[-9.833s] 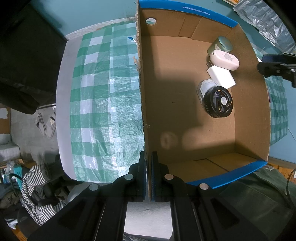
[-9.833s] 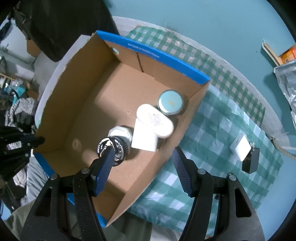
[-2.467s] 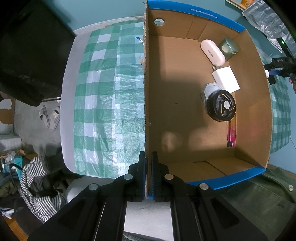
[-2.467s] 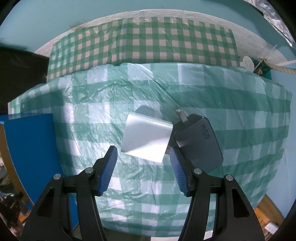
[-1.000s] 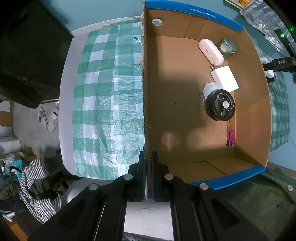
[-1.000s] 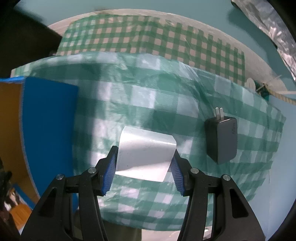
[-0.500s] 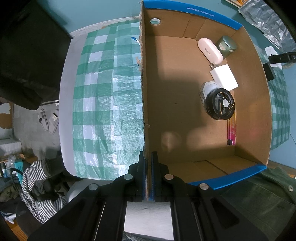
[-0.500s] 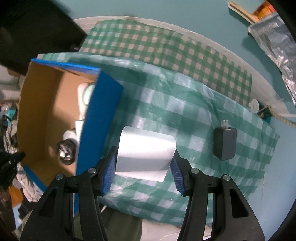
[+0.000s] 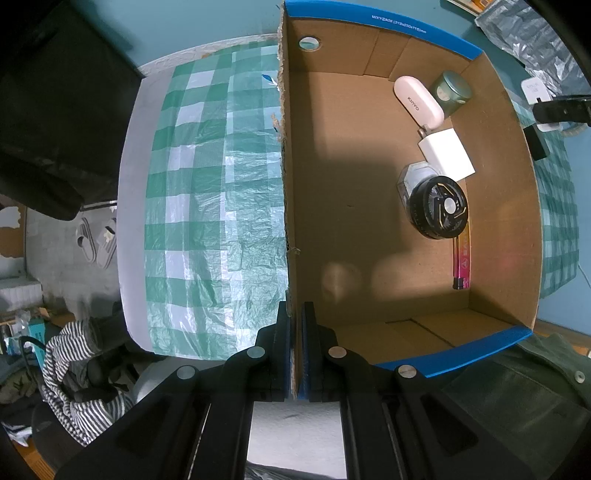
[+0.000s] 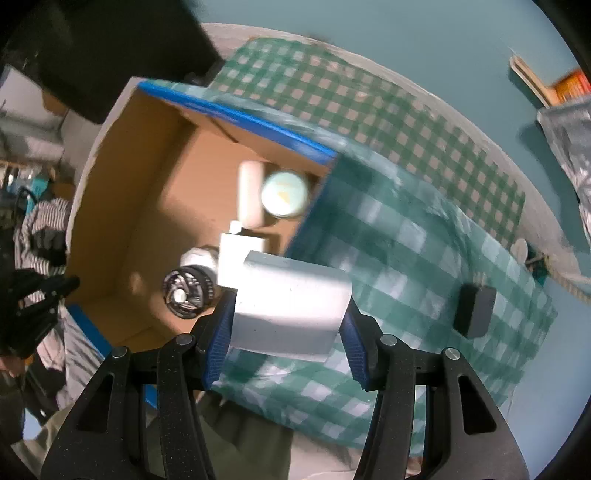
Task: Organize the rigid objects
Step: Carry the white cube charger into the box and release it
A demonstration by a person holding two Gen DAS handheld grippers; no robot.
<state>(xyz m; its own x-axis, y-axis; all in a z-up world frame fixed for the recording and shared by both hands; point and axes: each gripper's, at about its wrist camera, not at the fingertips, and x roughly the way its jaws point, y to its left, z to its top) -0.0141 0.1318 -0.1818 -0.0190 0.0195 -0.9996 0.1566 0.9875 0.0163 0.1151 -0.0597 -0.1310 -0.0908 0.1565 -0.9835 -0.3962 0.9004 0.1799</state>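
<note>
Inside, six items sit in the box (image 9: 369, 229), left fingers (image 9: 282, 347) clamping its wall, right fingers (image 10: 221, 332) gripping one white block (image 10: 291, 314).

We see a green and white checked cloth (image 9: 207, 192) spread over the table (image 9: 129, 192). On the floor to the left sits a pair of slippers (image 9: 96, 242). Nearer to us lies a pile of black and white striped clothes (image 9: 70, 365). A big dark thing (image 9: 55, 110) fills the far left corner. Far to the right we see crinkly silver foil (image 9: 524, 33) on the blue floor (image 10: 369, 33).
</note>
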